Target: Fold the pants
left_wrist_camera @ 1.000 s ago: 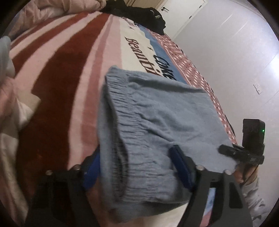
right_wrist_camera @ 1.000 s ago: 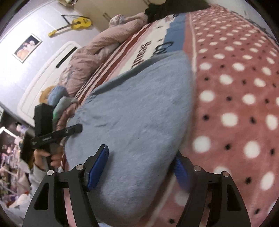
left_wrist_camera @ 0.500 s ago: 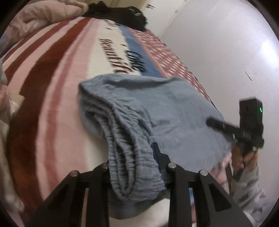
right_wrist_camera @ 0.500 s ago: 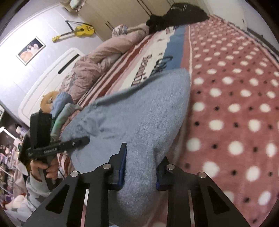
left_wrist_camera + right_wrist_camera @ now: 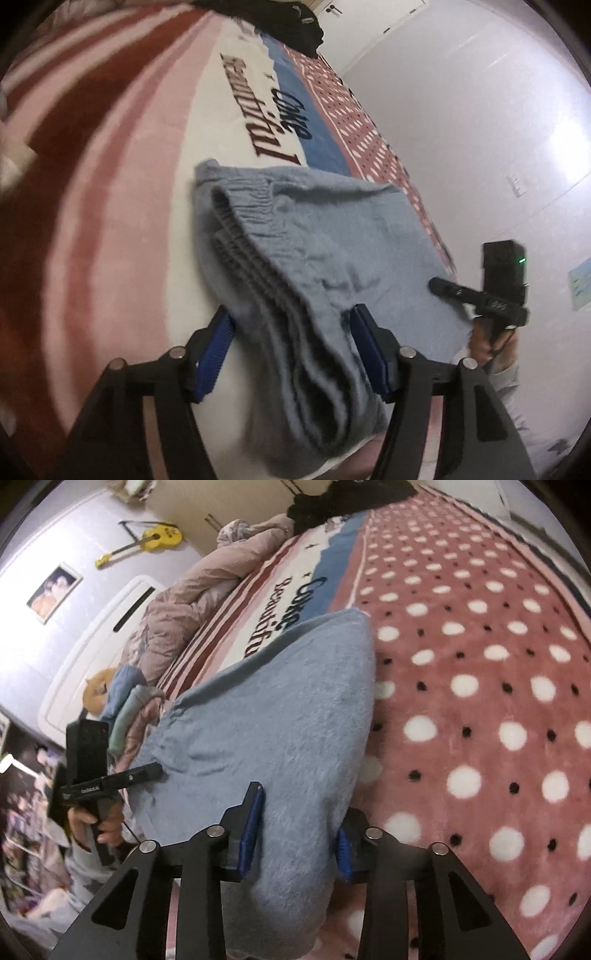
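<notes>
The light blue fleece pants (image 5: 325,229) lie folded on the patterned blanket (image 5: 110,184), elastic waistband toward my left gripper (image 5: 291,345). Its jaws are opening and stand wide; the bunched waistband edge lies loose between them, touching the right pad only. In the right wrist view the pants (image 5: 280,709) run from the near edge up to a rounded fold. My right gripper (image 5: 297,834) is opening too, but the thick folded edge fills its narrow gap and both pads still touch it. Each view shows the other tool in a hand (image 5: 484,339), (image 5: 103,823) beside the pants.
Black clothes (image 5: 351,498) and a rumpled pink duvet (image 5: 207,587) lie at the far end of the bed. A pile of folded clothes (image 5: 125,698) sits left of the pants. A white wall (image 5: 480,129) runs along the bed's dotted side (image 5: 480,701).
A second ago both grippers stood open around the pants' near edge. Half a second ago both were pinched on it. Now the left jaws are wide again and the right ones slightly wider.
</notes>
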A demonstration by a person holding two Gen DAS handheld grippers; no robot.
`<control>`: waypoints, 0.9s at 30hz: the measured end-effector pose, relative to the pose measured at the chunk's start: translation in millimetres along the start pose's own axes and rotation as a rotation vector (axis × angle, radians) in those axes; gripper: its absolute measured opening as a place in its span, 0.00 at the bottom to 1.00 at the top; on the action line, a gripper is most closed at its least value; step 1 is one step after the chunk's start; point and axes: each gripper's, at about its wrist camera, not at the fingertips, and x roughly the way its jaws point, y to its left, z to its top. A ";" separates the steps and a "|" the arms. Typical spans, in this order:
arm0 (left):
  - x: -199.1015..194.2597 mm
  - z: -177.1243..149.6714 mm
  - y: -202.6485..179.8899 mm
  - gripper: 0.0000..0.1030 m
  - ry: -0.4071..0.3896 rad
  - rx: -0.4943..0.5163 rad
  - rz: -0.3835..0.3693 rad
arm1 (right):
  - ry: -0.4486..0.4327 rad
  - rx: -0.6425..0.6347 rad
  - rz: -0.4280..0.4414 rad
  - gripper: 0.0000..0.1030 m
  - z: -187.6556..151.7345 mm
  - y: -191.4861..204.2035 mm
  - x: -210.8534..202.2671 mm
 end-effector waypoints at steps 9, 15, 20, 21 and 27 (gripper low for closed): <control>28.4 9.2 -19.1 0.46 0.021 0.042 0.035 | 0.051 0.030 0.052 0.38 9.8 -17.3 15.0; 24.6 2.7 -34.5 0.27 -0.005 0.105 0.119 | 0.052 0.029 0.056 0.39 8.4 -12.6 22.7; 15.5 -6.6 -55.5 0.20 -0.049 0.203 0.205 | 0.053 -0.023 0.023 0.39 5.1 8.3 26.3; 13.3 -8.1 -58.5 0.19 -0.056 0.217 0.215 | 0.049 -0.035 0.016 0.38 4.4 12.5 25.4; -6.3 -16.3 -73.0 0.18 -0.103 0.293 0.254 | 0.007 -0.089 -0.013 0.21 0.9 38.8 13.7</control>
